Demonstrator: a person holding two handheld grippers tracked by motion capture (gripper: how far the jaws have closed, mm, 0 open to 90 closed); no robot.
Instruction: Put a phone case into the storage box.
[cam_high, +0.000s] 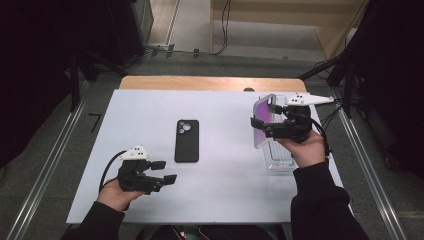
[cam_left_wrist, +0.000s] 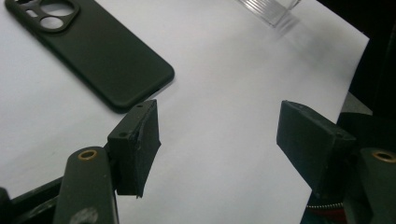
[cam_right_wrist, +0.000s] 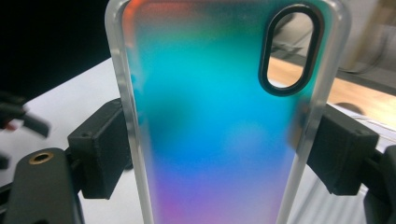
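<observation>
High view: a white desk (cam_high: 220, 190). The right gripper (cam_high: 270, 127), at three o'clock, holds an iridescent phone case (cam_high: 262, 120) upright above a clear ridged stand (cam_high: 279, 159). A black phone case (cam_high: 187, 140) lies flat at centre. The left gripper (cam_high: 162, 172) sits at seven o'clock, near the black case but apart from it.

Left gripper view: jaws spread with nothing between them; the black case (cam_left_wrist: 93, 46) lies at eleven o'clock (camera cut-outs showing).

Right gripper view: jaws pinch the iridescent case (cam_right_wrist: 215, 130) by its long edges.
</observation>
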